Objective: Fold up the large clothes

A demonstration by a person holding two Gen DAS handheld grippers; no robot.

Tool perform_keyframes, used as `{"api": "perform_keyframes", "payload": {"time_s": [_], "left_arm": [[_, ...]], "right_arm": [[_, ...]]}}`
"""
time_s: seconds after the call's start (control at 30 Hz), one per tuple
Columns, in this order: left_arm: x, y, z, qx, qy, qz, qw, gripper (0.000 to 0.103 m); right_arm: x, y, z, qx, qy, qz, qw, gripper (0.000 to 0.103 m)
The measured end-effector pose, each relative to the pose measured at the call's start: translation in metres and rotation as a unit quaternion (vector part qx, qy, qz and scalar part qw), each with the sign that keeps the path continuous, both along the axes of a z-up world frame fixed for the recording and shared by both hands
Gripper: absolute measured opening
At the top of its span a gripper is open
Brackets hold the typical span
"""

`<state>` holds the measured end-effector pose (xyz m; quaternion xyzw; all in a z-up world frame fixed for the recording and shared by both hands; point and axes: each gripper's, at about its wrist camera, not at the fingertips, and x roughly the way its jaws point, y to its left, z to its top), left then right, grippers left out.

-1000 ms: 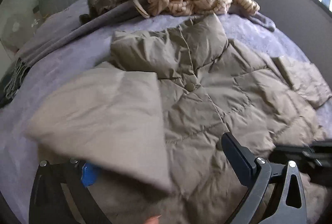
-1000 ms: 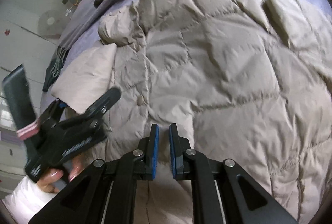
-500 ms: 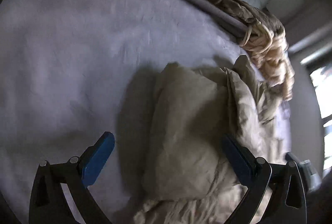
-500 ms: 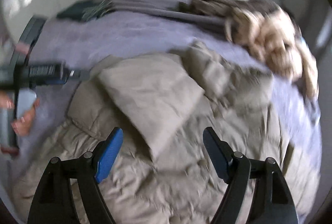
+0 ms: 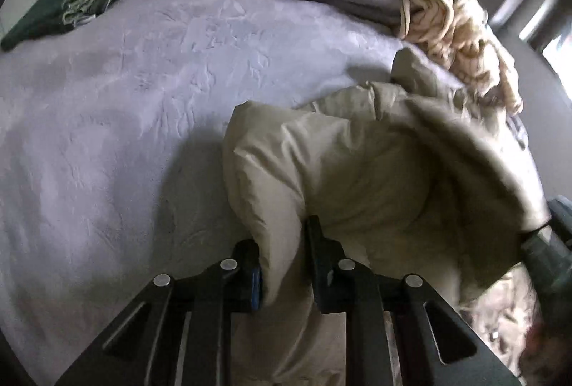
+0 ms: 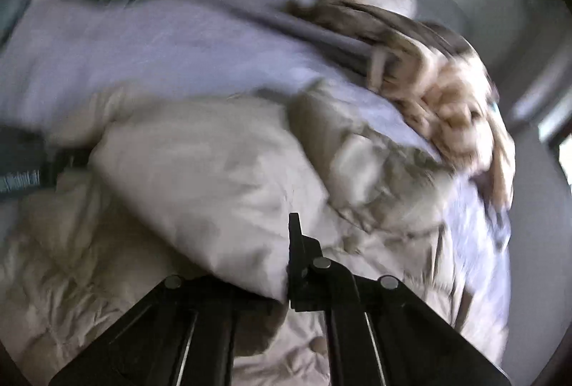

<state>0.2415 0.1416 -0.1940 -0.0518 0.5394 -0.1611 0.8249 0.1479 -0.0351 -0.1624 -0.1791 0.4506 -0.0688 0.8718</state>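
Since 1 second ago both grippers have swung from above the flat beige quilted puffer jacket (image 5: 357, 164) onto its folded sleeve, lower centre on the lavender bedspread (image 5: 107, 107). The left gripper (image 5: 282, 260) is closing on a fold and the right gripper (image 6: 286, 264) is clamped on the edge. Risk: 2 shallow bites on slick padding may slip when lifted, undoing the fold.

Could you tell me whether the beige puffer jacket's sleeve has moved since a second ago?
Yes. The sleeve lay flat across the jacket front; now the left hand-held gripper, closing on it, holds it bunched up beside the bare lilac bedspread.
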Motion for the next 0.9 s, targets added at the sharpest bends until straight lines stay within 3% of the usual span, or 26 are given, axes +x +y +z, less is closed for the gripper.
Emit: {"api": "perform_keyframes", "payload": {"time_s": [0.07,0.13,0.23,0.33,0.4,0.43,0.47,0.5,0.53,0.67,0.7,0.73,0.8,0.9], "left_arm": [[0.000,0.001,-0.005,0.012,0.001,0.001,0.9999,0.022],[0.000,-0.002,-0.009,0.019,0.002,0.002,0.9998,0.023],[-0.001,-0.011,-0.014,0.039,-0.003,-0.003,0.9992,0.023],[-0.001,-0.016,-0.012,0.059,-0.010,-0.004,0.9982,0.024],[-0.003,-0.016,-0.008,0.063,-0.010,0.002,0.9979,0.029],[-0.003,-0.014,-0.003,0.067,-0.011,0.010,0.9976,0.042],[-0.005,-0.010,0.003,0.074,-0.017,0.026,0.9968,0.054],[-0.007,-0.005,0.011,0.076,-0.030,0.041,0.9958,0.073],[-0.009,0.002,0.021,0.070,-0.050,0.059,0.9946,0.074],[-0.001,0.011,0.038,0.034,-0.058,0.060,0.9959,0.074],[0.002,0.008,0.035,0.040,-0.056,0.054,0.9962,0.073],[0.005,0.002,0.029,0.053,-0.051,0.045,0.9963,0.064],[0.008,-0.008,0.012,0.071,-0.031,0.028,0.9966,0.060],[0.006,-0.015,-0.011,0.082,-0.013,0.027,0.9962,0.060]], "right_arm": [[-0.012,-0.038,0.010,0.036,-0.024,-0.057,0.997,0.005],[-0.021,-0.075,0.010,0.104,-0.019,-0.104,0.989,0.005],[-0.038,-0.133,-0.006,0.232,0.001,-0.167,0.958,0.007],[-0.058,-0.178,-0.030,0.340,0.028,-0.225,0.913,0.015],[-0.075,-0.206,-0.046,0.431,0.033,-0.261,0.863,0.024],[-0.085,-0.219,-0.053,0.478,0.029,-0.274,0.834,0.025],[-0.092,-0.227,-0.055,0.505,0.023,-0.282,0.815,0.028],[-0.100,-0.237,-0.056,0.529,0.012,-0.294,0.796,0.033],[-0.105,-0.244,-0.056,0.538,0.004,-0.299,0.788,0.036],[-0.111,-0.262,-0.058,0.565,-0.006,-0.305,0.767,0.038],[-0.109,-0.261,-0.059,0.566,0.000,-0.302,0.767,0.021],[-0.106,-0.258,-0.059,0.560,0.006,-0.300,0.772,0.010],[-0.102,-0.256,-0.057,0.539,0.011,-0.300,0.787,0.008],[-0.112,-0.254,-0.054,0.515,0.012,-0.310,0.799,0.008]]}}
